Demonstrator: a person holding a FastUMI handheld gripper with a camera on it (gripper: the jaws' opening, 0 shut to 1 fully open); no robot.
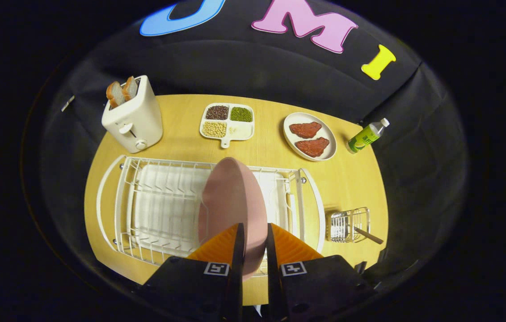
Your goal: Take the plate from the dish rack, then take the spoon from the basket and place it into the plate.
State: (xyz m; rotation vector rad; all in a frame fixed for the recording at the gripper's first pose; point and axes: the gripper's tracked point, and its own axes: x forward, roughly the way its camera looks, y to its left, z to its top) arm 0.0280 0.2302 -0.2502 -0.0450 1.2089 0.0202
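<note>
A pink plate (pixel 233 201) stands on edge over the white wire dish rack (pixel 163 205), and my gripper (pixel 253 232) is shut on its near rim, one orange finger (pixel 224 243) on each side. The plate appears lifted a little above the rack's wires. To the right of the rack sits a small wire basket (pixel 347 223) with a wooden-handled spoon (pixel 367 235) lying in it, the handle sticking out to the right.
On the far side of the wooden table (pixel 351 179) stand a white toaster (pixel 133 116) with bread slices, a divided tray of beans (pixel 227 123), a plate with two meat pieces (pixel 309 136) and a green bottle (pixel 367 135). Black cloth surrounds the table.
</note>
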